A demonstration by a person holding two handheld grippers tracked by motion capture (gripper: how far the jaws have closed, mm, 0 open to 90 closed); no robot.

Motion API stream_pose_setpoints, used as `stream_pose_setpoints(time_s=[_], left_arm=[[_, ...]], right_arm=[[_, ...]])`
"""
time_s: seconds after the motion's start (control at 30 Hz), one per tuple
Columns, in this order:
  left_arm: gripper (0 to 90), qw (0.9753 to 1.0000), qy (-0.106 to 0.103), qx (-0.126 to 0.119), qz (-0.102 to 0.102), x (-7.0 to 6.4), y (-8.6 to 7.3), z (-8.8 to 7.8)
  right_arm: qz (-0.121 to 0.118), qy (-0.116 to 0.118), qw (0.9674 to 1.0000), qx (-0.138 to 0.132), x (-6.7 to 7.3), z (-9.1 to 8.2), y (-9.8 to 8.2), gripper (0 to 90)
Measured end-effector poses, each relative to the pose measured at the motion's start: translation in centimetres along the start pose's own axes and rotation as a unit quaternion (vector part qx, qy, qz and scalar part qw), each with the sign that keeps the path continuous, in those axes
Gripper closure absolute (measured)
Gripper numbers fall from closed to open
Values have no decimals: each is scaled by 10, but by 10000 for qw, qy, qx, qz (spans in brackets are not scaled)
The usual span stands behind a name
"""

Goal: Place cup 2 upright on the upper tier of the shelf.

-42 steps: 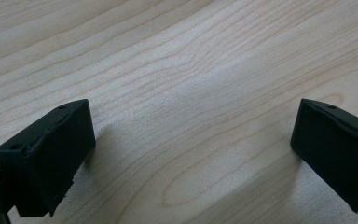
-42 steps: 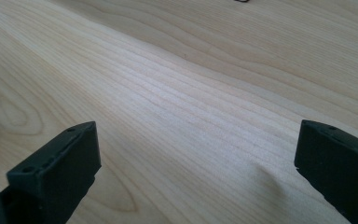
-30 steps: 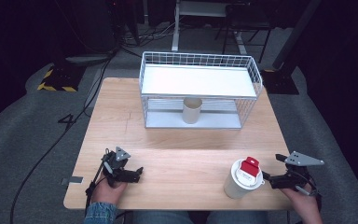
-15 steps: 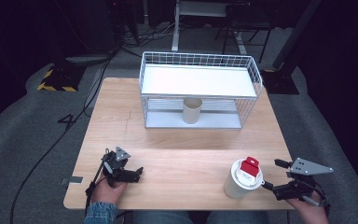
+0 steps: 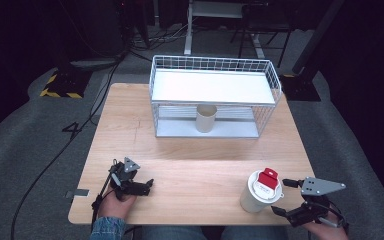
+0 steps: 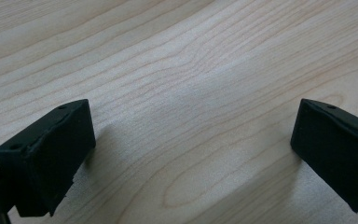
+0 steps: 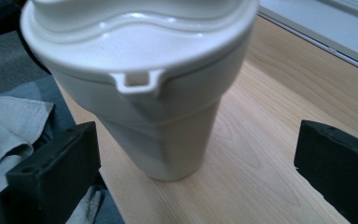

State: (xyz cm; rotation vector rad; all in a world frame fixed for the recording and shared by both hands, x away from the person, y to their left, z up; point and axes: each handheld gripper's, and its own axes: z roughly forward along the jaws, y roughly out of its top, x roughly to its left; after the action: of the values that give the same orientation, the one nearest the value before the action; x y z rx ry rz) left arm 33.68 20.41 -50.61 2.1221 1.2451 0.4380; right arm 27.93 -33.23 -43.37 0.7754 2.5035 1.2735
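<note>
Cup, white with a lid and a red tab on top, stood upright near the table's front right corner. Just beside it, at the table's front edge, the right gripper had its jaws spread wide, holding nothing. The left gripper rested near the front left corner, jaws also wide apart over bare wood. A wire basket sat by the far edge.

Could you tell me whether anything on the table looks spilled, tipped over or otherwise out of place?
Nothing looks spilled or damaged. The lidded cup stands upright, but close to the table's near edge, so a nudge might tip it off. The right gripper has its jaws open beside it. The smaller cup stands upright under the wire rack.
</note>
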Motion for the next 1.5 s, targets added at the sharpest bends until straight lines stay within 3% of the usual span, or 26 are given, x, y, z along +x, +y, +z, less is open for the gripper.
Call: stream_pose_setpoints(time_s=[0.27,0.57,0.8,1.03,1.17,1.5], left_arm=[[3,10000,0,-2,-3,0,0,0],[3,10000,-4,3,-2,0,0,0],[3,10000,3,3,3,0,0,0],[3,10000,0,-2,-2,0,0,0],[3,10000,2,2,2,0,0,0],[3,10000,-4,0,-6,0,0,0]], right_arm=[[11,171,9998,-97,3,15,1,1],[97,337,9985,-423,5,32,0,0],[178,462,9960,-741,6,42,-3,0],[226,516,9912,-1201,7,50,-8,2],[255,598,9898,-1270,8,55,-10,42],[100,386,9913,-1255,12,59,-11,75]])
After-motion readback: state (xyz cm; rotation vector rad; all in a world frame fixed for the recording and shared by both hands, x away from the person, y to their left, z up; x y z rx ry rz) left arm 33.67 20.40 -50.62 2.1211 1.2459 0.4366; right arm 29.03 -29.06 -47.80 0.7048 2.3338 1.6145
